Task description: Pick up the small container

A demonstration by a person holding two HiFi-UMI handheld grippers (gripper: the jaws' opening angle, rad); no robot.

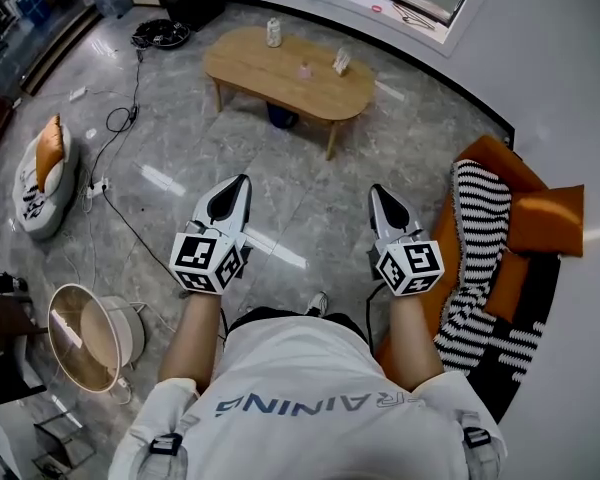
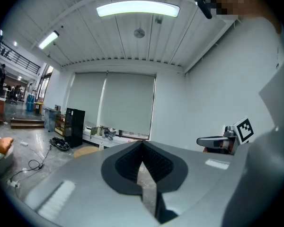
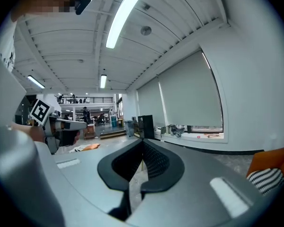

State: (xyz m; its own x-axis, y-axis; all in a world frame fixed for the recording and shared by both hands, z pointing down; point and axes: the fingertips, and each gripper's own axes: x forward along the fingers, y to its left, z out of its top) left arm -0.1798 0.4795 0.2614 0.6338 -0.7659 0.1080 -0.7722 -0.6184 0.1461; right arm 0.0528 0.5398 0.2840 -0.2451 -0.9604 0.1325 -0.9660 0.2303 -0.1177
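Observation:
A small pink container [image 1: 304, 70] stands on the oval wooden coffee table [image 1: 250, 63], far ahead of both grippers. On the same table are a taller white patterned jar [image 1: 273, 32] and a small white card holder [image 1: 341, 62]. My left gripper [image 1: 242, 180] and right gripper [image 1: 377, 190] hang side by side over the marble floor, pointing toward the table. Both are shut with nothing between the pads. In the left gripper view the left gripper [image 2: 142, 144] has its black pads meeting at the tip. In the right gripper view the right gripper [image 3: 142, 143] does too.
An orange sofa [image 1: 540, 218] with a striped blanket [image 1: 477, 230] is close on the right. A floor fan [image 1: 85, 333] stands at the lower left, a cushioned seat [image 1: 40, 173] at the left. Cables [image 1: 120, 128] trail across the floor. A blue object [image 1: 280, 116] sits under the table.

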